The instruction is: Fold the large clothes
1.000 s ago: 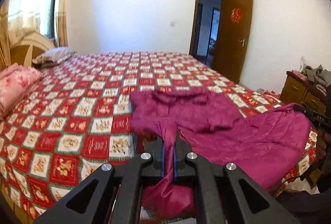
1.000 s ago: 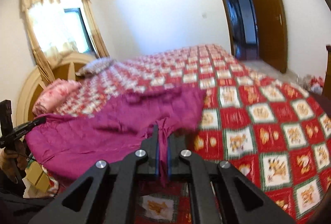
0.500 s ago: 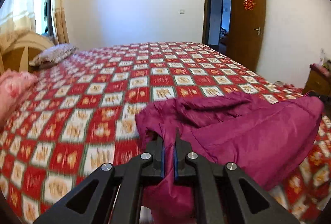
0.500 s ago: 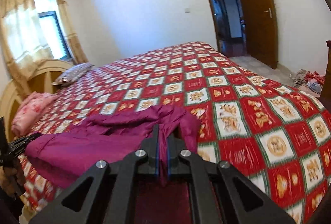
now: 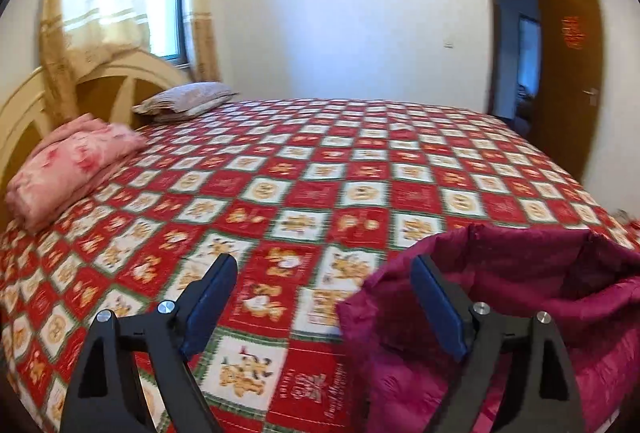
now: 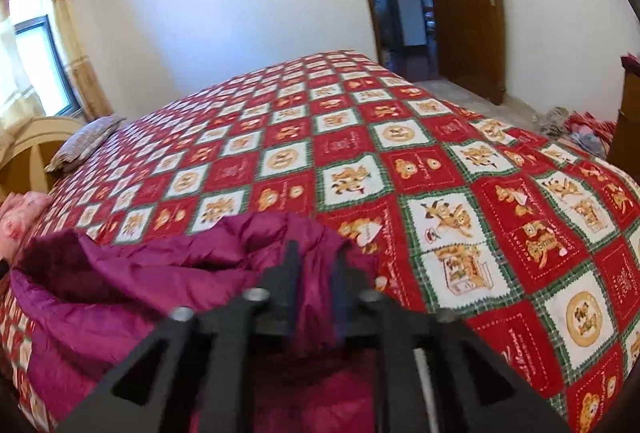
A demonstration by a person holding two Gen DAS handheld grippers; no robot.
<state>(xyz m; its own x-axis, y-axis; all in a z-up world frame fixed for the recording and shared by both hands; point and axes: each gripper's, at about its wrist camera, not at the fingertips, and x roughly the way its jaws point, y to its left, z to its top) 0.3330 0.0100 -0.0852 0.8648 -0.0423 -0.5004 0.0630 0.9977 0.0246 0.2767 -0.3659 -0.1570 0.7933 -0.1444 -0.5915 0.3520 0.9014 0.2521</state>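
A large magenta padded coat (image 5: pixel 520 313) lies bunched at the near edge of the bed. In the left wrist view my left gripper (image 5: pixel 324 297) is wide open and empty, just left of the coat's edge, its right finger against the fabric. In the right wrist view the coat (image 6: pixel 140 289) spreads to the left. My right gripper (image 6: pixel 314 273) has its fingers a little apart with a fold of the coat between them; the view is blurred there.
The bed has a red, white and green patterned quilt (image 5: pixel 320 173). A folded pink blanket (image 5: pixel 72 161) and a grey pillow (image 5: pixel 184 99) lie by the wooden headboard (image 5: pixel 120 81). A brown door (image 6: pixel 464 1) stands open at the far right.
My left gripper has opened and let go of the coat, and swung left. The coat's edge has dropped onto the bed. My right gripper's fingers have parted slightly around the fabric.
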